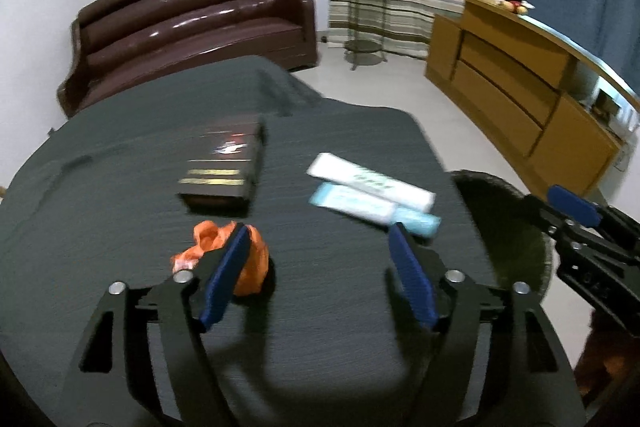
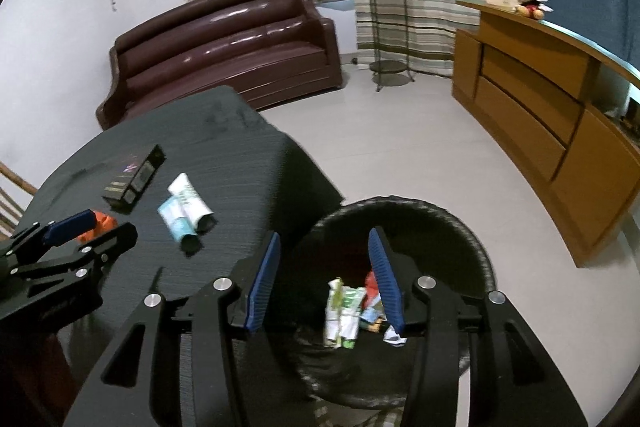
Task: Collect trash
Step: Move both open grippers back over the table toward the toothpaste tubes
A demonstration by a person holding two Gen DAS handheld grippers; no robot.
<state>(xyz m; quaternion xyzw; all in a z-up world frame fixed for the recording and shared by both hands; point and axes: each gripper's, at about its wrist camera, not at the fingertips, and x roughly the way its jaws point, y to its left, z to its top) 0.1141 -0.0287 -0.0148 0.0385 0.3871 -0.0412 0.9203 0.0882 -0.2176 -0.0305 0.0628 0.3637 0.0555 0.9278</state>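
Two crumpled pieces catch the eye: a scrunched orange plastic wrapper (image 1: 224,255) on the dark grey tablecloth (image 1: 120,187), just beyond the left gripper (image 1: 316,239), whose jaws gape empty; and creased white-green packets (image 2: 344,311) inside the round black bin (image 2: 472,247), under the right gripper (image 2: 324,247), jaws apart, holding nothing.

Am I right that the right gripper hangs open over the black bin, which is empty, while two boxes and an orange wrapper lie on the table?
Not quite: the black bin is not empty. The right wrist view shows crumpled packaging lying inside it. The rest holds: the right gripper hangs open above it, and two boxes and the orange wrapper lie on the table.
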